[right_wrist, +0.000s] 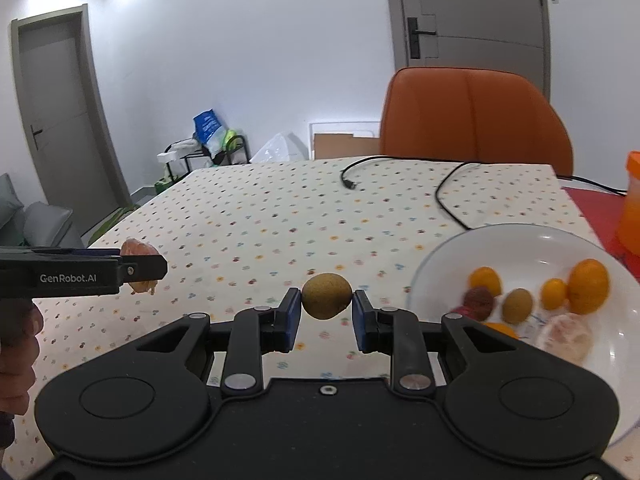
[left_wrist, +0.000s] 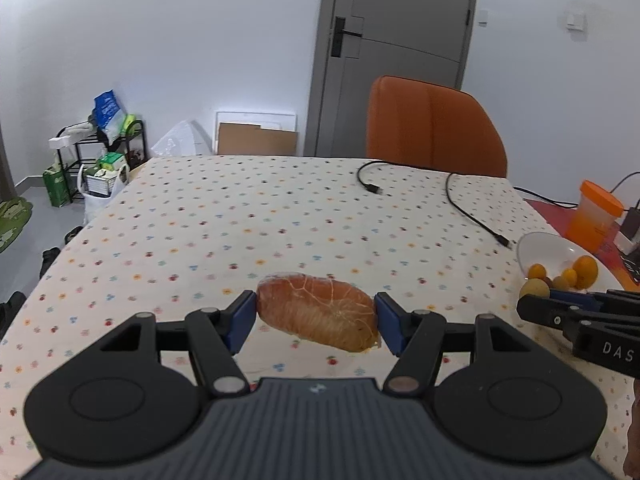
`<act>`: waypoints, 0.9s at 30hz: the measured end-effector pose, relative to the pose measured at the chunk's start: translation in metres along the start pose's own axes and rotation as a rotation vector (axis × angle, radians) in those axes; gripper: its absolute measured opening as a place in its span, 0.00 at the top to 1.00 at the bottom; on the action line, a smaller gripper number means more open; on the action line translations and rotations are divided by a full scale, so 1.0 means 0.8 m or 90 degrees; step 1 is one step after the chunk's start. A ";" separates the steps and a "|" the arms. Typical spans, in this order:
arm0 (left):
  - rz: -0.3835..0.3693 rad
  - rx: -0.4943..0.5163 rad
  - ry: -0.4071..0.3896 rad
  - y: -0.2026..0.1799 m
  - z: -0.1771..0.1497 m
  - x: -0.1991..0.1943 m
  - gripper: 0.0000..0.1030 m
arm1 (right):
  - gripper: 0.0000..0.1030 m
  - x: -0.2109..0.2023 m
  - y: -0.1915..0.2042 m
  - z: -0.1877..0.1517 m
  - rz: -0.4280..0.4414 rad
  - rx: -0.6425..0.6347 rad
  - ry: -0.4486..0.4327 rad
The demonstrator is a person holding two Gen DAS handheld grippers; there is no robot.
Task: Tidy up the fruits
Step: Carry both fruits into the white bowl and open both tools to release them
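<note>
My left gripper [left_wrist: 316,322] is shut on a peeled orange-pink citrus segment [left_wrist: 320,308], held end to end between the blue pads above the dotted tablecloth [left_wrist: 240,220]. My right gripper [right_wrist: 327,300] is shut on a small round brown-green fruit [right_wrist: 326,294], just left of a white bowl [right_wrist: 520,240]. The bowl holds several small oranges [right_wrist: 588,286], a brown-green fruit [right_wrist: 517,305], a dark red fruit [right_wrist: 479,302] and a pale peeled piece [right_wrist: 566,338]. In the right wrist view the left gripper [right_wrist: 158,269] comes in from the left with the segment [right_wrist: 138,248]. The left wrist view shows the right gripper [left_wrist: 524,306] near the bowl [left_wrist: 540,246].
Two black cables [left_wrist: 472,216] lie on the far part of the table. An orange chair [left_wrist: 432,124] stands behind it. An orange-lidded cup [left_wrist: 596,216] sits on a red mat [right_wrist: 596,212] to the right of the bowl. A hand [right_wrist: 16,356] grips the left tool.
</note>
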State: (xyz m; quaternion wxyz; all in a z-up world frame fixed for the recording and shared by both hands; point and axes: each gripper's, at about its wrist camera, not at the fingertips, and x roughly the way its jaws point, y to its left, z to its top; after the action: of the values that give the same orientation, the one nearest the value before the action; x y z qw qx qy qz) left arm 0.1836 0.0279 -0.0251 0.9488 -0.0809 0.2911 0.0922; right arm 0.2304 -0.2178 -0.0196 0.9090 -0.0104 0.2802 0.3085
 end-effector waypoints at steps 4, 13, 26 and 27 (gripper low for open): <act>-0.012 0.008 0.001 -0.012 0.002 0.002 0.39 | 0.75 -0.010 -0.012 -0.002 -0.010 0.013 -0.006; -0.064 0.034 0.004 -0.047 0.012 0.014 0.39 | 0.75 -0.036 -0.045 -0.004 -0.055 0.033 -0.022; -0.129 0.087 0.006 -0.109 0.015 0.022 0.39 | 0.75 -0.078 -0.098 -0.022 -0.132 0.082 -0.040; -0.133 0.092 0.005 -0.114 0.015 0.022 0.39 | 0.75 -0.081 -0.102 -0.023 -0.138 0.085 -0.041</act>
State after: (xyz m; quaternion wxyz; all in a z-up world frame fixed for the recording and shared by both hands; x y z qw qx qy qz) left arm 0.2245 -0.0557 -0.0163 0.9554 -0.0428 0.2909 -0.0287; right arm 0.2249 -0.3236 -0.0145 0.9441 0.0298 0.2682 0.1896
